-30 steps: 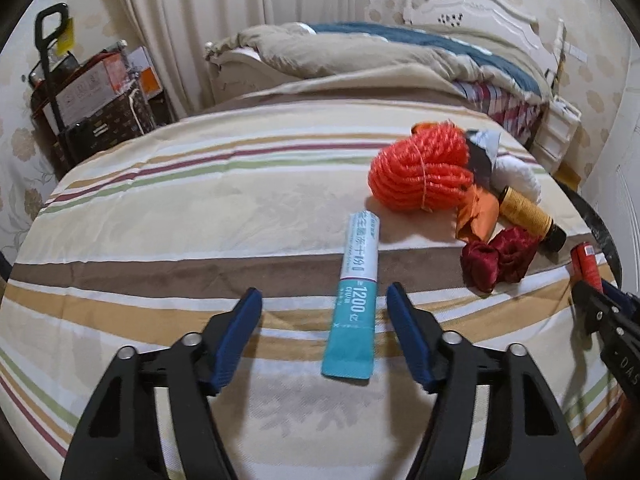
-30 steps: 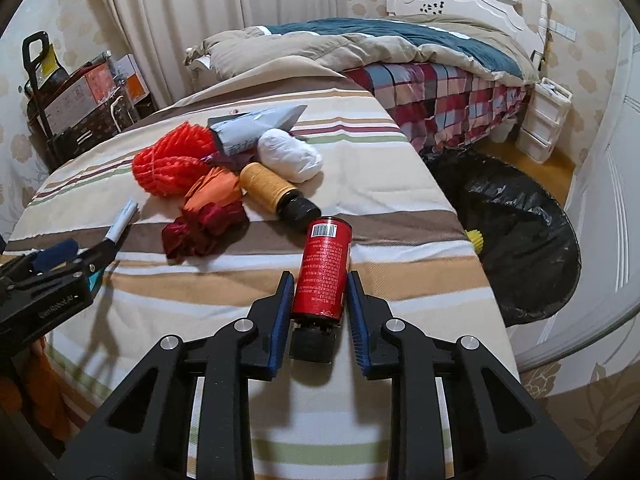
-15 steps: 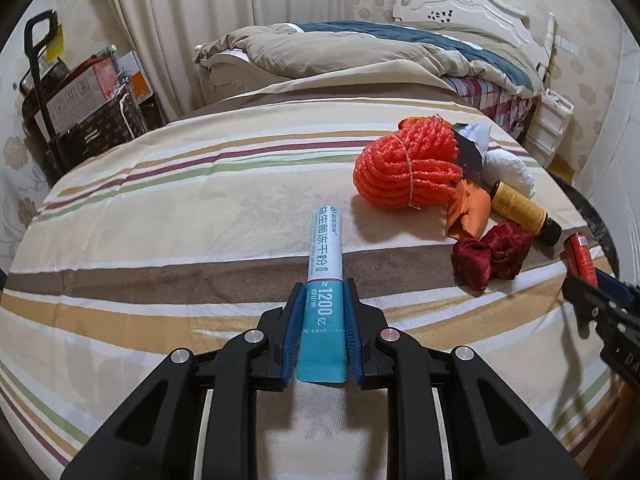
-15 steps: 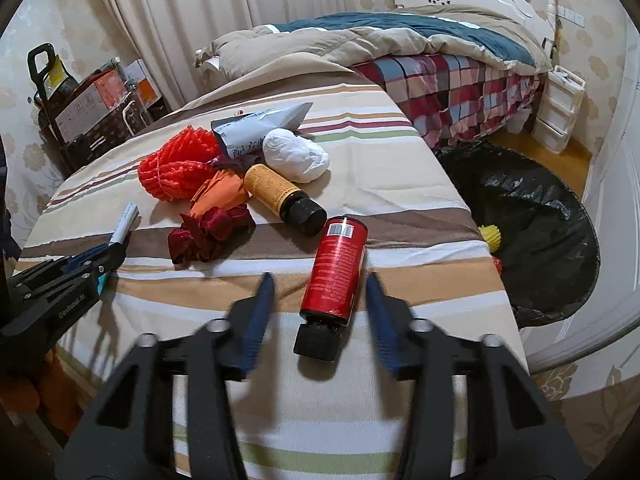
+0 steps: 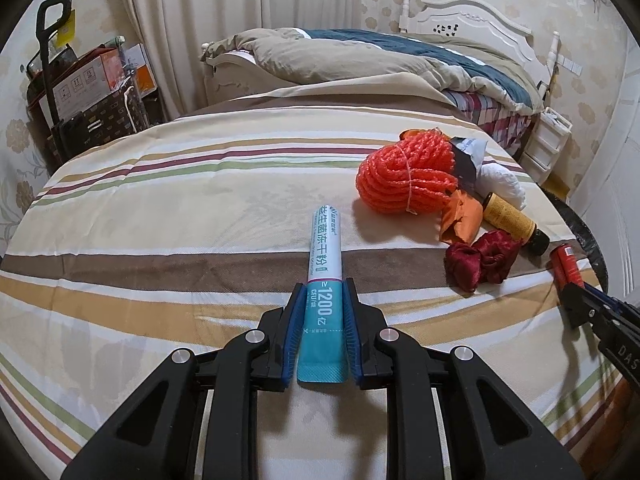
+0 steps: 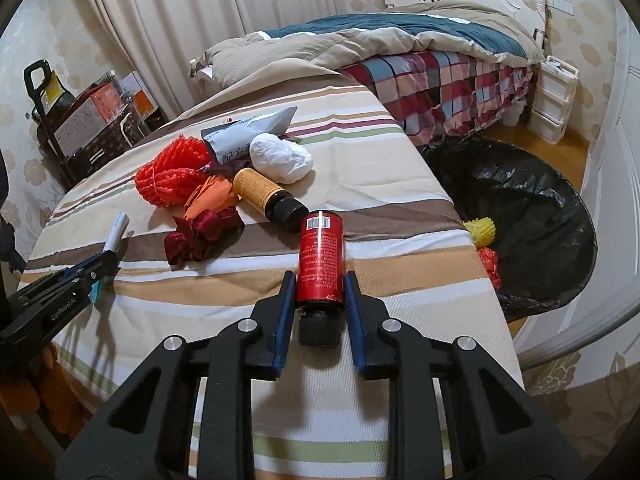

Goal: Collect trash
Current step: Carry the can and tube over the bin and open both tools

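The teal-and-white sachet stick (image 5: 323,280) is clenched at its teal end by the left tool (image 5: 323,334), lying on the striped bedspread (image 5: 180,208). The red can (image 6: 320,264) is enclosed by the closing right tool (image 6: 319,314), pads at its sides, with the black trash bag (image 6: 532,216) to that tool's right.

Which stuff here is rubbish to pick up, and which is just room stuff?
Trash job:
- teal sachet, in the left gripper
- red bottle, right gripper closing on it
- orange rope
- yellow bottle
- black bin bag

Just there:
- duvet
- white drawers
- curtain
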Available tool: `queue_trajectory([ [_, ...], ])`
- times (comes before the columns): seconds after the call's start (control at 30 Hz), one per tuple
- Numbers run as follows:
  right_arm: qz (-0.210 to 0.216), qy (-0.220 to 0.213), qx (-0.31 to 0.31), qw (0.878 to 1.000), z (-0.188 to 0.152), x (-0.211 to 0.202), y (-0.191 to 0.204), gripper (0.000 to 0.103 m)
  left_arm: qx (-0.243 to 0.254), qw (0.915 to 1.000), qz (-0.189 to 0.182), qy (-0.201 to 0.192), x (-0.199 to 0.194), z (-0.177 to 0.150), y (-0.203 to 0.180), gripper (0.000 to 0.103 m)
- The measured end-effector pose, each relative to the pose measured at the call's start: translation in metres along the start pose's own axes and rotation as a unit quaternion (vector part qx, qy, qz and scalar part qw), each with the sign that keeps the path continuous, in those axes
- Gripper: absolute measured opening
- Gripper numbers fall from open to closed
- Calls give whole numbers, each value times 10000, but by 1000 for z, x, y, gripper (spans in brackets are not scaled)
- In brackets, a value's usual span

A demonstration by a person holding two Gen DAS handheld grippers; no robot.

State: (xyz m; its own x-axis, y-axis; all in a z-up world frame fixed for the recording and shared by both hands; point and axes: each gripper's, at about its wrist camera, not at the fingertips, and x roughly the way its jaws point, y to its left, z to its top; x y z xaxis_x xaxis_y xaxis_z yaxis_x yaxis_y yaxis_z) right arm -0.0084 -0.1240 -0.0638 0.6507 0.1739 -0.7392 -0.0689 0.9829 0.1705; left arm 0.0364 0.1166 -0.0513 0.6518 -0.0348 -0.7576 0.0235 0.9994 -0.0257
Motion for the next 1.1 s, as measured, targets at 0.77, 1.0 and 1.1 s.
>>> queue_trajectory([
  [0.77,-514,-707,206,9960,29,-39,-56,24,501,9928,-818,-717,-36,33,-91,22],
  [1.0,-753,-848,462,9925,44,-36,-100,24,864,9874,-1076,-772,-17,51,-153,22],
  [1.1,-831,-832,594,9913,49,-28,-121,24,1039,9851,-1131,-778,-8,58,-180,22],
])
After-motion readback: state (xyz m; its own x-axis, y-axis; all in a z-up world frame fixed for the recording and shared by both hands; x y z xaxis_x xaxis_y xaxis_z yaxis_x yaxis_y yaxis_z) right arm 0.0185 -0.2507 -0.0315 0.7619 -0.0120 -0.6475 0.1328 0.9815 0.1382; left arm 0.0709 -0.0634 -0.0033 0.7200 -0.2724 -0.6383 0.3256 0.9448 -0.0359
